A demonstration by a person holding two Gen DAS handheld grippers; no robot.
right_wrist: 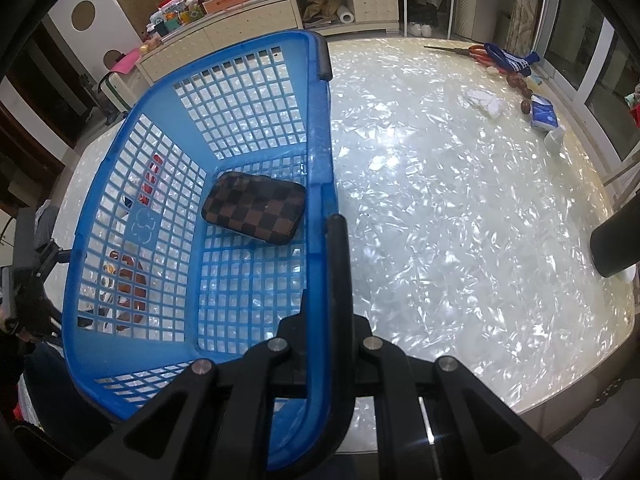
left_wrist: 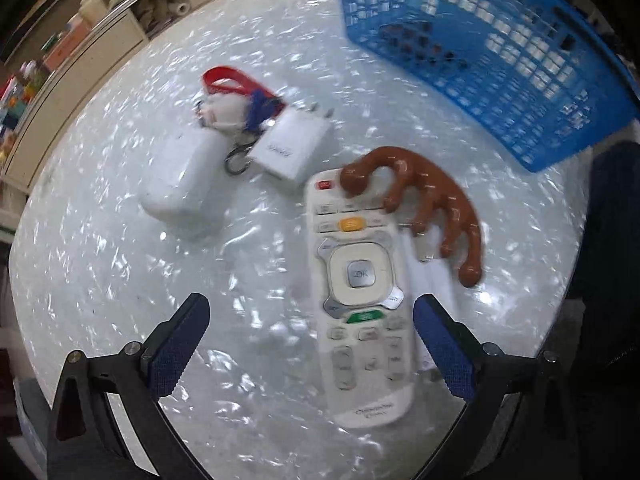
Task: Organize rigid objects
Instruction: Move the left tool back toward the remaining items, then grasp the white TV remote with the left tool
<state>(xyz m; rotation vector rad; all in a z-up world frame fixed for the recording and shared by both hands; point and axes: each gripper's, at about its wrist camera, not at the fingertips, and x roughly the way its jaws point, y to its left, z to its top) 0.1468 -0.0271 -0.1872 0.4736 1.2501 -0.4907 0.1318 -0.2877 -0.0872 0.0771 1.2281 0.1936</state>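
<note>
One blue plastic basket (right_wrist: pixel 132 216), lattice walls, sits on the pearly white table (right_wrist: pixel 460 208). One brown checkered pouch (right_wrist: pixel 254 213) lies flat on the basket floor, toward the far end. The right gripper (right_wrist: pixel 320 264) is clamped tight on the basket's right rim wall, one finger inside and one outside, pointing steeply down.

Left wrist view, loose items on the table: one white remote control (left_wrist: pixel 358 296), one brown wooden comb-like massager (left_wrist: pixel 432 204) (several knobbed prongs, two resting on the remote's top end), one white charger plug (left_wrist: pixel 294 146), one white rounded case (left_wrist: pixel 184 178), one keychain bundle with a red strap (left_wrist: pixel 236 98) and a small pale figure. So five things outside, one inside. The charger touches the keychain bundle; the case lies just beside both. The same basket (left_wrist: pixel 480 40) shows at upper right of this view, well apart from the remote.

Left gripper (left_wrist: pixel 312 344) has its jaws spread wide, nothing held, pointing steeply down over the table. The remote's lower half lies between the two blue-padded fingers (left_wrist: pixel 176 352), closer to the right-hand one, pads not touching it (frame is motion-blurred, so exact clearance is unclear).

Far side of the table in the right wrist view: one pair of red-handled scissors (right_wrist: pixel 476 53), one blue tissue pack (right_wrist: pixel 544 114).
</note>
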